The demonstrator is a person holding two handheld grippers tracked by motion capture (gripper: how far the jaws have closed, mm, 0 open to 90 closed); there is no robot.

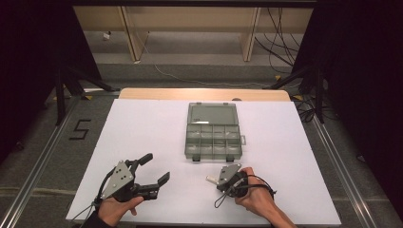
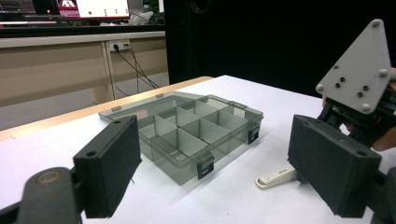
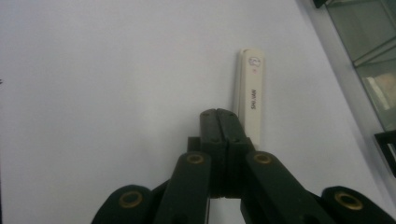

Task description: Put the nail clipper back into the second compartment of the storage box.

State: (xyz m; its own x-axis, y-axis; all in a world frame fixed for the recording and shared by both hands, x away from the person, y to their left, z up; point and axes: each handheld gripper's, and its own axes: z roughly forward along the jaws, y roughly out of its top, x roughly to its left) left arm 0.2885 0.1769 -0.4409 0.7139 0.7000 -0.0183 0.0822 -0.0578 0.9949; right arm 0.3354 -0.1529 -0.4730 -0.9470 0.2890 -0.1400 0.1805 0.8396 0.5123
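- Right gripper view: the right gripper, jaws closed together and empty, sits just beside a slim white plastic stick printed "SHUVAN".
- Stick's long axis runs alongside the jaws, flat on the white table.
- Left gripper gapes, empty.
- Farther off, a smoky clear compartment box.

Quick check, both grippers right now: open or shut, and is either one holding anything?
Left gripper: open, jaws wide apart, nothing between them.
Right gripper: shut, pads pressed together, holding nothing; the white stick lies on the table beside its tips.

we see a slim white usb stick w/ small print, lying flat on the white table, near the box's front.
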